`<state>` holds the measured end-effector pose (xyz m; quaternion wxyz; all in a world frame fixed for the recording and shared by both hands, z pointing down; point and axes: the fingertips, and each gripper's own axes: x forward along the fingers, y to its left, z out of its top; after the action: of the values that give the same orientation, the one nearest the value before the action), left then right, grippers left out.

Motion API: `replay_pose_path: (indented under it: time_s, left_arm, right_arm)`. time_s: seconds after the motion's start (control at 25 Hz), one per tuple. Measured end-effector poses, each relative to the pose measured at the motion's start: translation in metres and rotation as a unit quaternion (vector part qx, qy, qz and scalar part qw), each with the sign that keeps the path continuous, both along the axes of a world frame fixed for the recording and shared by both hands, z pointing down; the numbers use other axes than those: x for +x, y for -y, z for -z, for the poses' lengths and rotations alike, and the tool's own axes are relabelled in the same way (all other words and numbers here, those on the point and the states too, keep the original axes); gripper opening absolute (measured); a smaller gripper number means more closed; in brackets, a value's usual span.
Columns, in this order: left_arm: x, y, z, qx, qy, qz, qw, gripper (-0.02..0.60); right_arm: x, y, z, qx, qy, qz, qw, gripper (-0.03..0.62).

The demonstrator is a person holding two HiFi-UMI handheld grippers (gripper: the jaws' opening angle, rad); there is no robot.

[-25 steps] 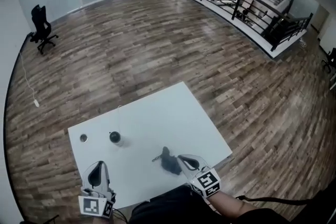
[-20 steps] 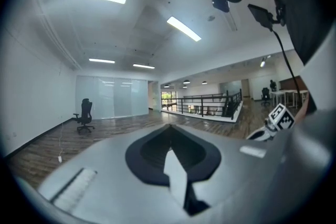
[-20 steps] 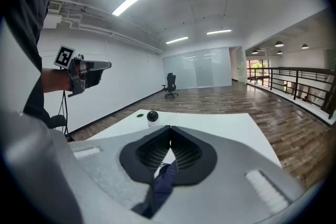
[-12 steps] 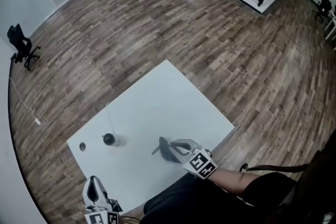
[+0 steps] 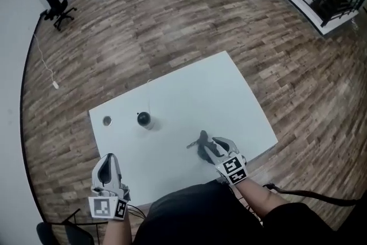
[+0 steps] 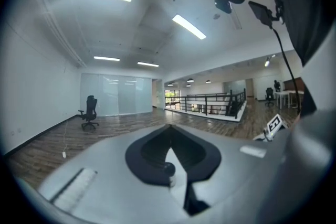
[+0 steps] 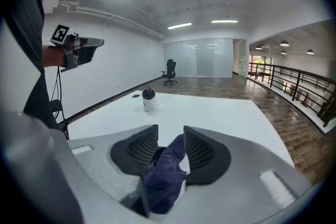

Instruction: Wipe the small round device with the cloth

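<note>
Well, the wiping has not begun, going by what shows. At your left, the left gripper (image 5: 108, 160) hangs off the near edge of the white table (image 5: 189, 94), jaws closed together on nothing. On the table, a small flat disc (image 5: 106, 120) lies near the left edge, and just right of it the small round device (image 5: 143, 119) stands upright, untouched, with nothing near it. Well to the right, by the near edge, the dark cloth (image 7: 160, 178) sits between the jaws of your right gripper (image 7: 171, 136), which have just been opening. They stand apart with the cloth loose between them, not pinched. You have yet to get a firm hold on the cloth, carry it left to the device, and rub it.
</note>
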<state>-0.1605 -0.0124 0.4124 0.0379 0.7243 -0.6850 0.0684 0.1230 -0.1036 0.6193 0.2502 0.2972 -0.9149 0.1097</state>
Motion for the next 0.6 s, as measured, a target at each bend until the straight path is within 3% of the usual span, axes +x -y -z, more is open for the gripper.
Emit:
replay_pose_path:
  time_s: [0.36, 0.6]
  left_arm:
    - [-0.006, -0.015, 0.01, 0.009, 0.009, 0.025, 0.9996, 0.005]
    - [-0.003, -0.021, 0.015, 0.005, 0.026, 0.03, 0.9992, 0.005]
  right_arm:
    - [0.005, -0.016, -0.056, -0.018, -0.097, 0.056, 0.994, 0.261]
    - [0.008, -0.018, -0.086, -0.036, -0.154, 0.088, 0.983, 0.267]
